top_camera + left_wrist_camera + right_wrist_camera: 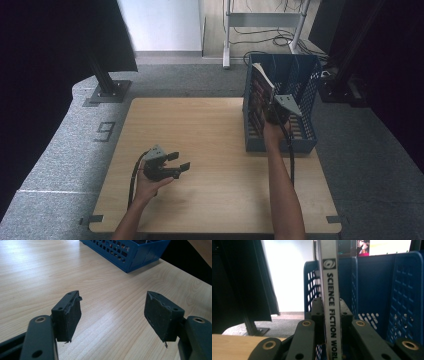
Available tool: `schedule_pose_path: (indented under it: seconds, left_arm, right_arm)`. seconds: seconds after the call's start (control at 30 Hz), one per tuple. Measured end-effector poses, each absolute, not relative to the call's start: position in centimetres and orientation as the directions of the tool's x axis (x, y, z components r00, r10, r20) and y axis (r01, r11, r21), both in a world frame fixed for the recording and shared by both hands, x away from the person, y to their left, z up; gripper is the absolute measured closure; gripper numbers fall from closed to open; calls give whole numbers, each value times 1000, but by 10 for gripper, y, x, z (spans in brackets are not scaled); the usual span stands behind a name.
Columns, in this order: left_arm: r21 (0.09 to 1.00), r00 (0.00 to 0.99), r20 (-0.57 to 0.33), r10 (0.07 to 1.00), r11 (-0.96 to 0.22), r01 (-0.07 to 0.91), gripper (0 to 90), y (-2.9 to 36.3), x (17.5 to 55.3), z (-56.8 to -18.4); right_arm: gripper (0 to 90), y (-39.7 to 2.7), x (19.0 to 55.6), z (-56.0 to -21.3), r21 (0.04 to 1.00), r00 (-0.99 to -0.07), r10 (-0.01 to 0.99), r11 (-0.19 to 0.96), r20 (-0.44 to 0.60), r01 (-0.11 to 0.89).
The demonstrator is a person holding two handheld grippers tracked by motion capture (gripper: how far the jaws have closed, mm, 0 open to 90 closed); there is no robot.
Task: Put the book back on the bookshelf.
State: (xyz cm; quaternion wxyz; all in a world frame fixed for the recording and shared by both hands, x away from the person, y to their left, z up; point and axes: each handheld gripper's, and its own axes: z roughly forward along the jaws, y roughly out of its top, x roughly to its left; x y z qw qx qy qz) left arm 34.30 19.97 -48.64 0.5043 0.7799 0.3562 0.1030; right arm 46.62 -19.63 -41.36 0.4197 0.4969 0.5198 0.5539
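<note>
Fingers (318, 315) of the right gripper (331, 315) pinch a thin magazine (330, 290) between them, its white spine reading "SCIENCE FICTION WORLD" and standing upright between the pads. Seen from the high view, the magazine (261, 85) sits inside the blue basket (305, 85) at its left wall, tilted slightly. Over on the left, the left gripper (112, 315) has its jaws spread wide with nothing between them, hovering above the wooden table (105, 285), well apart from the basket.

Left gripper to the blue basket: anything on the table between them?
Nothing. In the left gripper view, bare wooden table runs from the open left gripper to the blue basket; the high view shows the same.
</note>
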Motion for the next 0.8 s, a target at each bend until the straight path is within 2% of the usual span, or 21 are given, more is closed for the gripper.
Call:
schedule_pose_path:
  seconds: [0.27, 0.8]
  left_arm:
    - [860, 730, -195, 655, -244, 448, 297, 197, 342, -486]
    - [859, 729, -196, 656, -244, 451, 296, 195, 342, -487]
  right_arm:
    - [781, -203, 455, -417, 988, -132, 985, -93, 108, 121]
    - [775, -216, 448, -419, 986, -96, 989, -98, 111, 131]
